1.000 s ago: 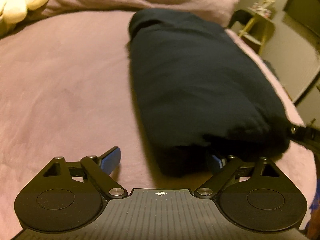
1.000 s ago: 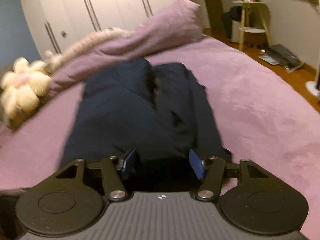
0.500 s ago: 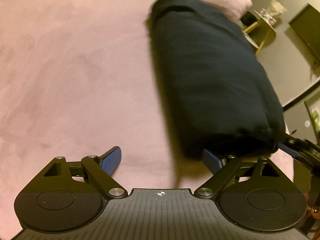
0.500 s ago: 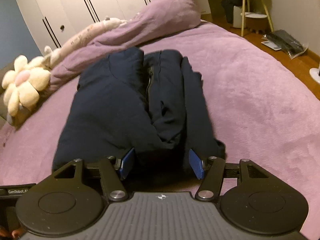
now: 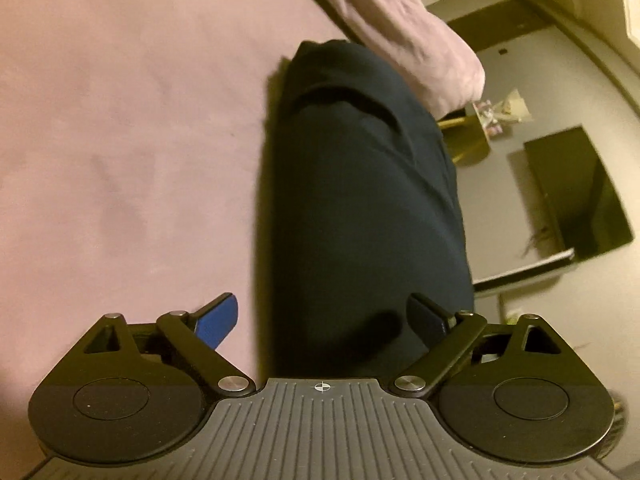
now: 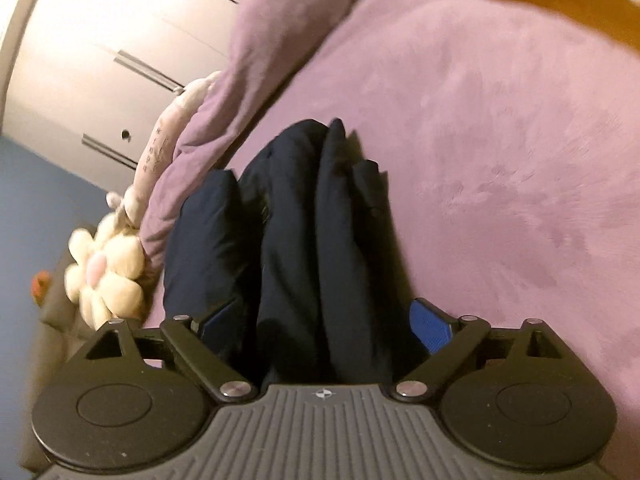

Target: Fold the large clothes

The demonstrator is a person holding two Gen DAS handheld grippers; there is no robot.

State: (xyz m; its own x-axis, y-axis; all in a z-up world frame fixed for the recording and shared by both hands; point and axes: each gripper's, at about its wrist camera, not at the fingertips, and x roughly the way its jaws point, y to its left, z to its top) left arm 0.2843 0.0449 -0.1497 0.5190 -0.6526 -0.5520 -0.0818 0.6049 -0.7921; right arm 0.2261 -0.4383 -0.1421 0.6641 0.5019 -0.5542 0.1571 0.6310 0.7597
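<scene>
The dark garment (image 6: 304, 248) lay folded lengthwise on the purple bed (image 6: 500, 140), its near end between both tools. The right tool (image 6: 326, 320) had just been opening, cloth between its pads but unpinched; the left tool (image 5: 324, 320) stood apart too. A lengthwise fold seemed finished; next, regrip that end and carry it forward.

A bed (image 6: 500, 128) with a mauve plush cover carries a folded dark navy garment (image 6: 312, 240); beyond the garment lie a mauve pillow (image 6: 272, 36) and a cream flower-shaped plush toy (image 6: 106, 272).
</scene>
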